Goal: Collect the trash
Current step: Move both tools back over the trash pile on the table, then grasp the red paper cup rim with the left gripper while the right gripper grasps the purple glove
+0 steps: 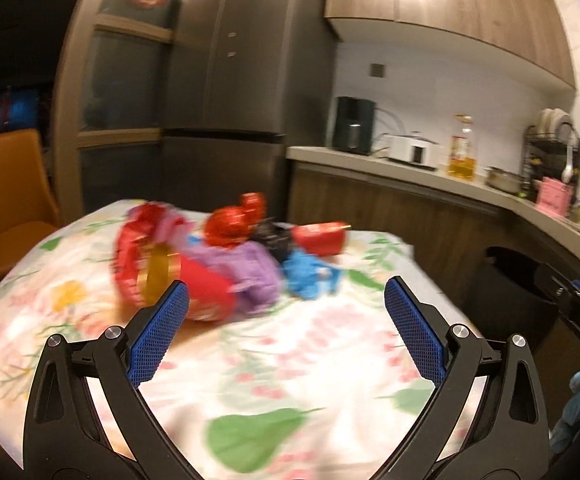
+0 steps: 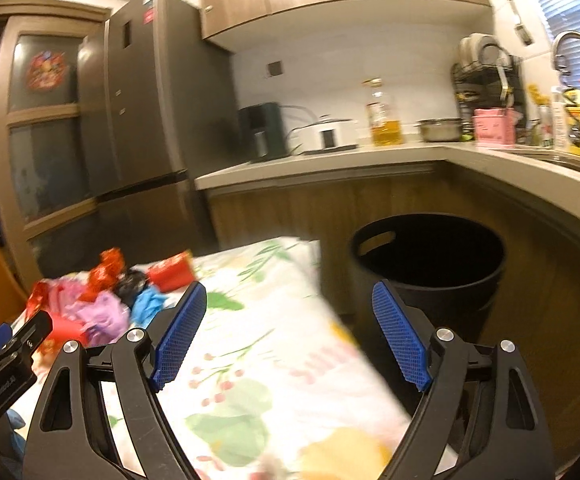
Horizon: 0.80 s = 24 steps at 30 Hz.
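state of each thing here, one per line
left tool: open, empty
right tool: open, empty
trash pile: heaped on the table, untouched
bin: upright on the floor beside the table, no lid, inside too dark to tell
fridge: doors closed

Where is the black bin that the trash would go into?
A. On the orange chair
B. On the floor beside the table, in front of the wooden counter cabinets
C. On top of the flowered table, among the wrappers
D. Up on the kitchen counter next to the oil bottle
B: in the right wrist view the black bin stands on the floor past the edge of the flowered table, below the counter, apart from the pile of trash.
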Available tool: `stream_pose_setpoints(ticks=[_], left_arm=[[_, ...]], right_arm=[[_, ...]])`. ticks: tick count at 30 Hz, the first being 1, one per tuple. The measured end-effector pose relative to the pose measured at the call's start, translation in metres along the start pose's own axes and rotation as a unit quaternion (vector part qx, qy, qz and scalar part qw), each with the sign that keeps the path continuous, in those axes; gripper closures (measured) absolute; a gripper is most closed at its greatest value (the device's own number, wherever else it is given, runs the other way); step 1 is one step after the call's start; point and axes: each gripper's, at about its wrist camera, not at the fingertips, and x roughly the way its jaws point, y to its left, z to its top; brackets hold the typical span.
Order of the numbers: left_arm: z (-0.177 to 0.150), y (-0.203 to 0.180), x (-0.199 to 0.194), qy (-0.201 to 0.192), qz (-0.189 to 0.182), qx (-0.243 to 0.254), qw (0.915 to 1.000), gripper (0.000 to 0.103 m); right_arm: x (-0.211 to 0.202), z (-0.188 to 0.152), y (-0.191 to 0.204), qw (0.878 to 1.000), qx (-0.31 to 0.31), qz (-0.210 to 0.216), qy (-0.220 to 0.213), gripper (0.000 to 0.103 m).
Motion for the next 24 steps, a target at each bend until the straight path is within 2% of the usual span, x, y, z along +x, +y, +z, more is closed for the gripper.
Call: stream_pose_setpoints(ticks=[4, 9, 12, 14, 17, 19, 24], left_arm=[[-0.004, 0.03, 0.008, 0.007, 0.039, -0.008, 0.9992, 0.01], [-0.003, 0.053, 0.024, 0.013, 0.062, 0.0, 0.998, 0.024], [-0.002, 0.061, 0.04, 0.031, 0.062, 0.0, 0.9976, 0.038], [-0.002, 0.064, 0.053, 0.056, 0.058, -0.002, 0.9967, 0.054], [-0.004, 0.069, 0.063, 0.076, 0.044, -0.008, 0.9961, 0.073], [-0.005, 0.069, 0.065, 0.083, 0.031, -0.009, 0.996, 0.083], [-0.007, 0.068, 0.065, 0.086, 0.001, -0.011, 0.9962, 0.101]], right_arm=[[0.01, -0.006, 0.021, 1.0, -0.01, 0.025, 0.009, 0.02], [0.023, -0.01, 0.044, 0.998, -0.018, 0.049, 0.021, 0.02], [0.029, -0.014, 0.058, 0.997, -0.025, 0.063, 0.025, 0.02], [0.033, -0.015, 0.066, 0.997, -0.03, 0.07, 0.027, 0.02], [0.04, -0.016, 0.079, 0.995, -0.042, 0.08, 0.03, 0.02], [0.044, -0.018, 0.086, 0.994, -0.048, 0.088, 0.033, 0.02], [0.054, -0.02, 0.103, 0.992, -0.062, 0.104, 0.04, 0.02]])
